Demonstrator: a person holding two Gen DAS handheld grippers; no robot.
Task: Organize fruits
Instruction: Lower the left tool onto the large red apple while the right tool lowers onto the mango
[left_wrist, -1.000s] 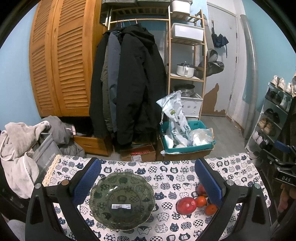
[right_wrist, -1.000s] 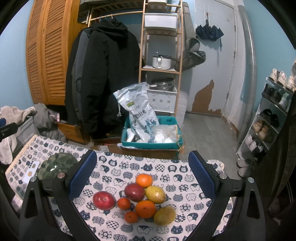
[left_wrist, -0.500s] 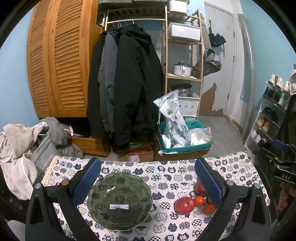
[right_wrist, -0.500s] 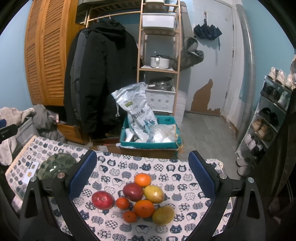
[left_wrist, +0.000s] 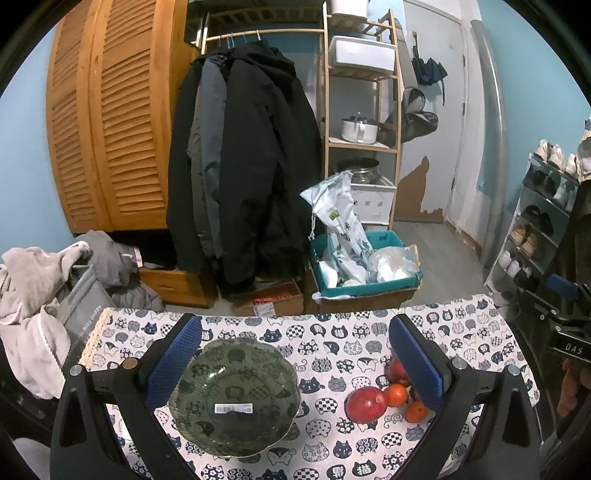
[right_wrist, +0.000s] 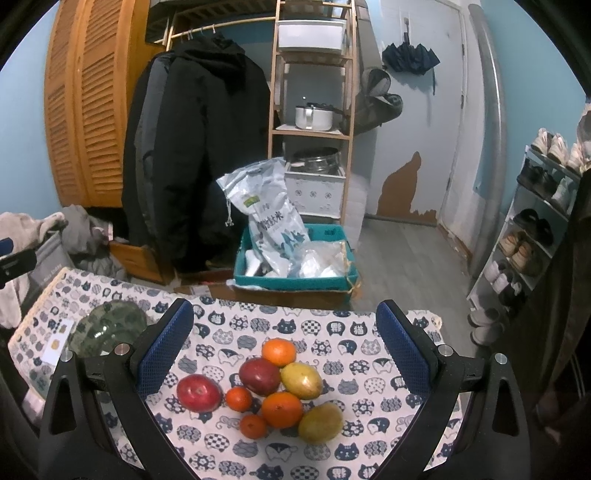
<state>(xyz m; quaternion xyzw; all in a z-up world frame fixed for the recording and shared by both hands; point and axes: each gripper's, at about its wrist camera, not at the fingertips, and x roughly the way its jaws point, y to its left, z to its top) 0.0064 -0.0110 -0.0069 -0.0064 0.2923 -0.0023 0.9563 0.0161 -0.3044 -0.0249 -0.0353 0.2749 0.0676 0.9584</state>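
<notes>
Here the left gripper (left_wrist: 295, 354) hangs with jaws spread wide and empty above the green glass bowl (left_wrist: 234, 397), near the surface's left edge. The right gripper (right_wrist: 284, 341), equally wide and empty, frames the fruit cluster (right_wrist: 266, 391) mid-cloth, bare tablecloth (right_wrist: 332, 454) all around.

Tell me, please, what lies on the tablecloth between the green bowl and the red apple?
Nothing: in the left wrist view, only bare cat-print tablecloth separates the green bowl from the red apple.
</notes>
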